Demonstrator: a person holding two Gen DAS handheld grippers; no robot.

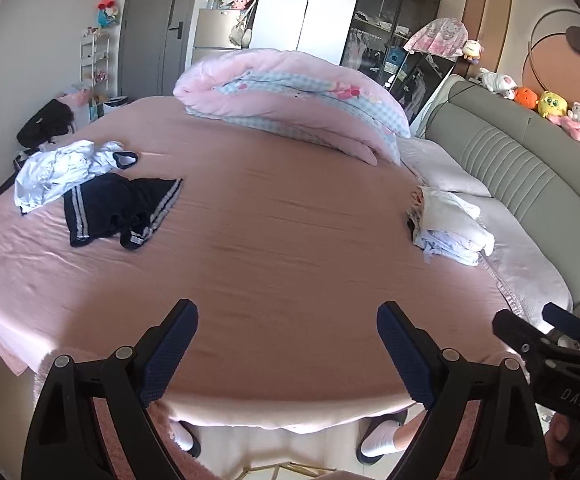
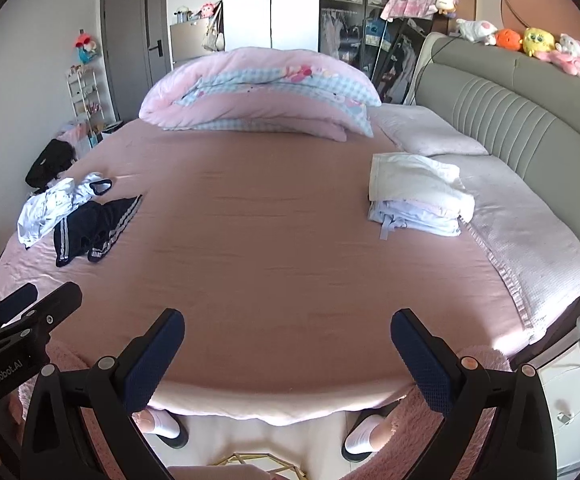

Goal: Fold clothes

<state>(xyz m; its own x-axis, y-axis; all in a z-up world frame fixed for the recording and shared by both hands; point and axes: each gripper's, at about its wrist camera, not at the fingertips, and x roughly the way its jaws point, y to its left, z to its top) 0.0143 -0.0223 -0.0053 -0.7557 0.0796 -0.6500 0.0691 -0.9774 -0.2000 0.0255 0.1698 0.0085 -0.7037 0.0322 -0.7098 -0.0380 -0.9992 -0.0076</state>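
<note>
Over the smooth pink sheet [image 1: 290, 240], both tongs [image 1: 287, 344] [image 2: 287, 346] gape, released; crumpled, seemingly striped shorts [image 1: 117, 212] lie apart.

Pink-sheeted bed [image 2: 273, 248] carries crumpled white shirt [image 2: 49, 208], navy striped shorts [image 2: 89, 228], folded pale stack [image 2: 418, 200], rolled pink quilt [image 2: 257, 92], 2 pillows [image 2: 530, 232]

bed [image 2: 281, 248] middle bare, clothes [image 2: 77, 212] left

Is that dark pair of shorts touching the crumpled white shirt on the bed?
Touching. In the left wrist view the white shirt lies over the top edge of the dark shorts, with no pink sheet showing between them; the right wrist view shows the same overlap.
</note>
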